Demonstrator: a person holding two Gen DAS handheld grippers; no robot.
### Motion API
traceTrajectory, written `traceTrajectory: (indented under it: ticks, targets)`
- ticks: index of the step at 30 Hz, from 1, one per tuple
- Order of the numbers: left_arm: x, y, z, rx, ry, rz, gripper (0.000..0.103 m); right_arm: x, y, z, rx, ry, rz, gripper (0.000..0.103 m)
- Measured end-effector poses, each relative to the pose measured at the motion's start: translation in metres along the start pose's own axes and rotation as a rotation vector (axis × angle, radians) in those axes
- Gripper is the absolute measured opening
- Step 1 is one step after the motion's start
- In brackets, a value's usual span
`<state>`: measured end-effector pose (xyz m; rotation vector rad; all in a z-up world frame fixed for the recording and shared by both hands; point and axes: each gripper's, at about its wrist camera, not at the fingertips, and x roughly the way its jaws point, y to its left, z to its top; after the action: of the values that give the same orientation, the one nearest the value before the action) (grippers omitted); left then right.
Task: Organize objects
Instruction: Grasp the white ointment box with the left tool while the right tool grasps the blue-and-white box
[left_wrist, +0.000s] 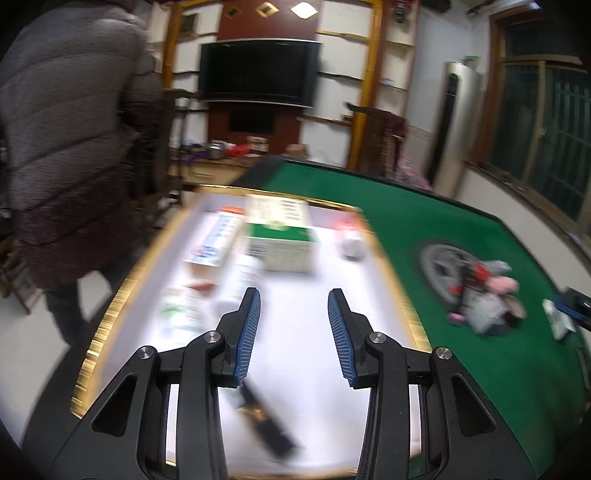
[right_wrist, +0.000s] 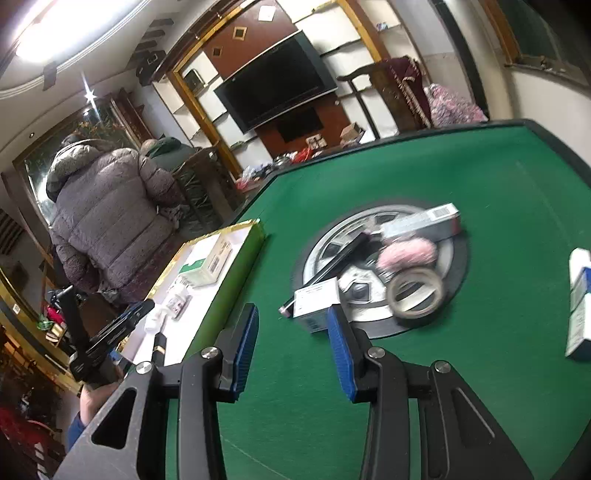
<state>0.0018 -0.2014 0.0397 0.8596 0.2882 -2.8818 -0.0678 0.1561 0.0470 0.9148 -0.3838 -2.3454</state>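
Observation:
A white tray with a gold rim lies on the green table. It holds a green and white box, a long white box, a small white bottle, a packet and a black pen-like stick. My left gripper is open and empty above the tray. My right gripper is open and empty over the green felt, just short of a white box. Beyond it lie a tape roll, a pink fluffy item and a grey box.
A person in a grey puffer jacket stands left of the table. The tray also shows in the right wrist view, with my left gripper over it. A blue and white box lies at the right. A round hub marks the table's centre.

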Motion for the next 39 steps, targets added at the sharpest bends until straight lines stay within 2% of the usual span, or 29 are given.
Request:
traceTrajectory:
  ticks: [1,3,7,10,13,16,18,22,24,30,32,34,35,36,38,39]
  targets:
    - [0.0,-0.015,0.0,0.023,0.014,-0.045,0.04,-0.003,-0.004,0.001,0.002,-0.006,-0.005,0.04]
    - [0.003,-0.039,0.002,0.072,0.045,-0.109,0.058,-0.014,-0.014,0.005,0.02,-0.026,-0.009,0.043]
    - [0.018,-0.114,0.002,0.26,0.176,-0.343,0.06,-0.04,-0.033,0.012,0.047,-0.095,-0.03,0.056]
    - [0.033,-0.157,0.005,0.386,0.217,-0.396,0.06,-0.057,-0.053,0.017,0.077,-0.132,-0.05,0.058]
    - [0.051,-0.19,0.009,0.523,0.249,-0.376,0.06,-0.072,-0.074,0.021,0.122,-0.159,-0.068,0.058]
    - [0.066,-0.208,0.012,0.634,0.304,-0.42,0.06,-0.086,-0.093,0.023,0.162,-0.181,-0.077,0.058]
    - [0.074,-0.214,0.014,0.691,0.307,-0.401,0.06,-0.094,-0.104,0.023,0.196,-0.194,-0.078,0.059]
    - [0.089,-0.219,0.017,0.761,0.345,-0.39,0.06,-0.107,-0.118,0.025,0.246,-0.222,-0.068,0.06]
    - [0.096,-0.227,0.014,0.818,0.346,-0.355,0.06,-0.111,-0.121,0.024,0.256,-0.232,-0.08,0.061]
    - [0.116,-0.245,-0.01,0.92,0.393,-0.313,0.061,-0.114,-0.129,0.023,0.293,-0.232,-0.102,0.062]
    - [0.113,-0.247,-0.013,0.911,0.363,-0.312,0.061,-0.114,-0.131,0.023,0.297,-0.23,-0.126,0.062]
    - [0.111,-0.246,-0.015,0.852,0.361,-0.307,0.059,-0.113,-0.134,0.023,0.303,-0.22,-0.15,0.062]
    - [0.109,-0.246,-0.016,0.819,0.354,-0.28,0.053,-0.112,-0.136,0.023,0.307,-0.206,-0.183,0.062]
    - [0.106,-0.246,-0.018,0.803,0.344,-0.262,0.042,-0.112,-0.138,0.023,0.315,-0.197,-0.209,0.062]
    - [0.099,-0.247,-0.023,0.73,0.373,-0.27,0.033,-0.111,-0.144,0.022,0.328,-0.179,-0.25,0.062]
    - [0.094,-0.246,-0.026,0.681,0.383,-0.269,0.033,-0.111,-0.146,0.021,0.329,-0.169,-0.283,0.062]
